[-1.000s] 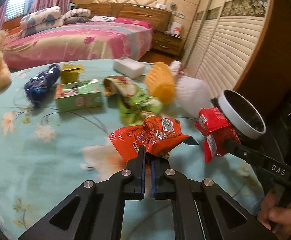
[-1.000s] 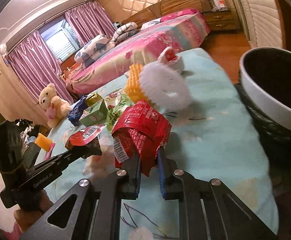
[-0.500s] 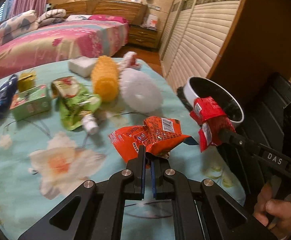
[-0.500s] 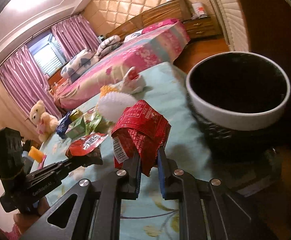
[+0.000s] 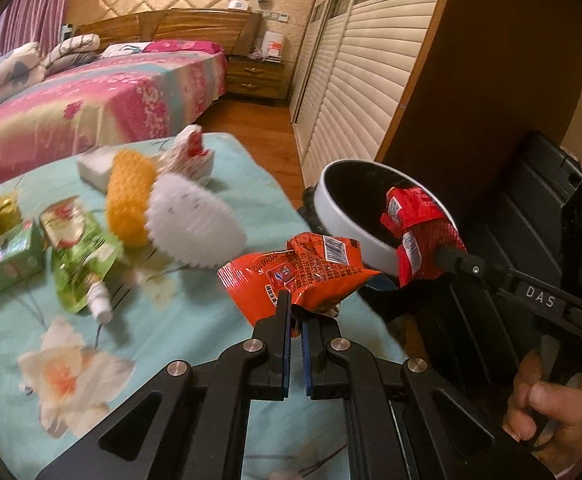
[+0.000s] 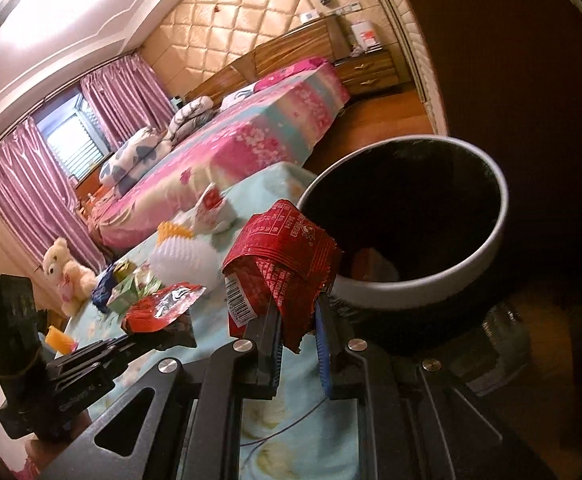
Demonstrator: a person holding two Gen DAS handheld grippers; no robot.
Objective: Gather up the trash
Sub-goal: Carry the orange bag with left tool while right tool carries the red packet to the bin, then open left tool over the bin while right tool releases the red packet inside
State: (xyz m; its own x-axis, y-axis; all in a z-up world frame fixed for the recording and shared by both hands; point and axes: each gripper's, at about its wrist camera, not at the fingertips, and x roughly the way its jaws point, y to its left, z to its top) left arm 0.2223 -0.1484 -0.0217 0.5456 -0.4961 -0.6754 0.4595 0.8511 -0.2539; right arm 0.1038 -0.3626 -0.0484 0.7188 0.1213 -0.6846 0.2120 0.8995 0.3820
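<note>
My left gripper [image 5: 295, 312] is shut on an orange snack wrapper [image 5: 291, 276], held over the right edge of the table. My right gripper [image 6: 297, 308] is shut on a crumpled red wrapper [image 6: 283, 248], which hangs right at the near rim of the trash bin [image 6: 487, 248]. In the left wrist view the red wrapper [image 5: 415, 236] overlaps the white rim of the bin [image 5: 343, 216]. The bin's inside is dark, with some trash dimly visible at the bottom. The orange wrapper [image 6: 163, 304] shows left of the red one in the right wrist view.
On the floral tablecloth [image 5: 151, 320] lie a white spiky ball [image 5: 195, 228], a yellow spiky roller [image 5: 129, 196], a green pouch [image 5: 79, 268], a green carton [image 5: 9, 260], a white box [image 5: 95, 164] and a red-white pack [image 5: 189, 156]. A bed [image 5: 71, 112] stands behind, a louvred wardrobe [image 5: 363, 80] on the right.
Both grippers have carried their wrappers to the right, toward the bin. The bin now looms larger, and the red wrapper has reached its rim.
</note>
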